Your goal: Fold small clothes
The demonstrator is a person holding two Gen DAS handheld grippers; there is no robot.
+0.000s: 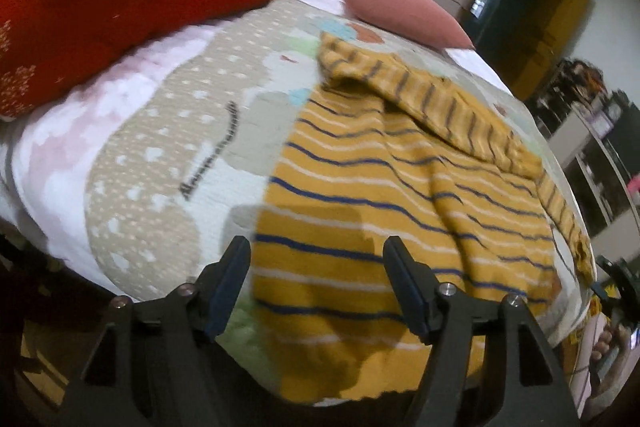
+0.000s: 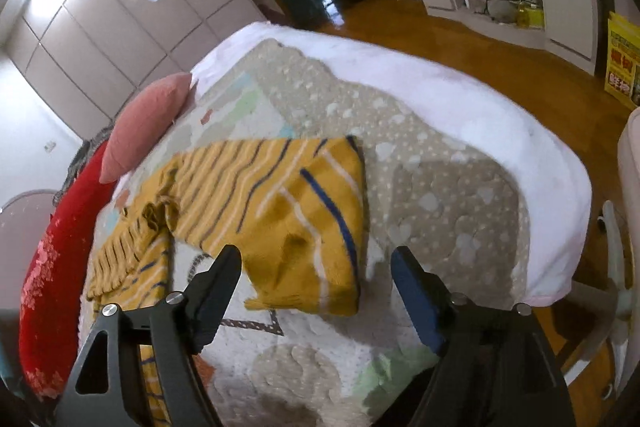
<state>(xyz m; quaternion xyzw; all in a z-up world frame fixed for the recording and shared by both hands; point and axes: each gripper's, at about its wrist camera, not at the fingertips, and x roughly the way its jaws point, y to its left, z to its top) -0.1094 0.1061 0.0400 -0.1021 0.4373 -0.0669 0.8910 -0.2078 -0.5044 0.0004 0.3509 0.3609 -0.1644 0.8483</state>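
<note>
Mustard-yellow striped garment [image 1: 400,187] lies spread on the patterned quilt [image 1: 168,155] that covers the bed, partly folded: in the right wrist view one side [image 2: 304,211] is turned over on itself into a thick flap, and a finer-striped sleeve [image 2: 128,251] trails from it toward the red cushion [image 2: 48,287]. A pink pillow [image 2: 148,123] sits on the quilt's far edge beyond the garment, beside the red cushion. The left tool [image 1: 316,263] hangs over the garment's near hem, fingers spread wide with nothing gripped. The right tool [image 2: 316,267] hangs just above the folded flap, also wide apart and empty, its pads clear of the cloth.
</note>
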